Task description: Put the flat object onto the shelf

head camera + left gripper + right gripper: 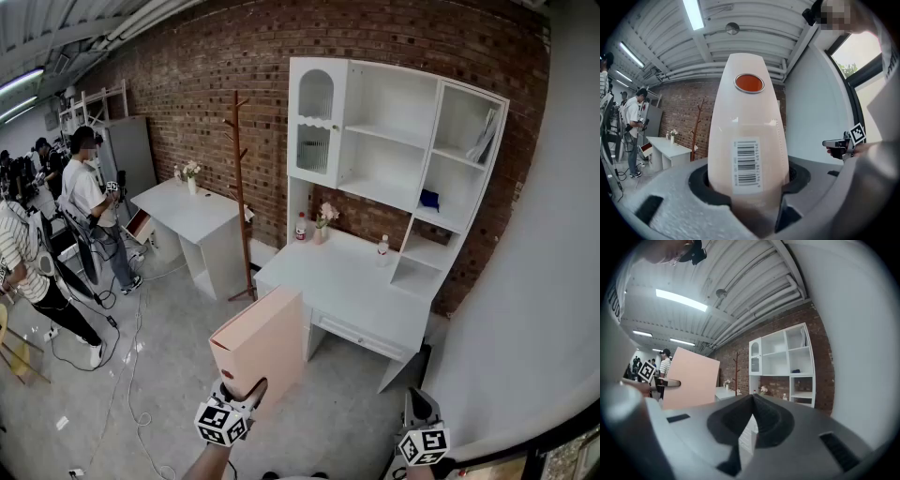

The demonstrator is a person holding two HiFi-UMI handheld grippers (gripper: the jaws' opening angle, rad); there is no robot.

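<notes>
pink binder point(266, 343), clamped in left gripper point(244, 390)

White desk point(352, 286) bears a bottle point(301, 228), flowers point(324, 217), a second bottle point(382, 248); shelf point(450, 223) holds a blue thing point(428, 198)

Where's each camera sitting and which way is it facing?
Head view: on the person's head, facing down at the shelf unit; left gripper holding the pink folder, right gripper at bottom right.
Left gripper view: on the left gripper, looking along jaws clamped on the pink folder; right gripper at right.
Right gripper view: along its shut, empty jaws toward the shelf unit.
All show the pink folder.
</notes>
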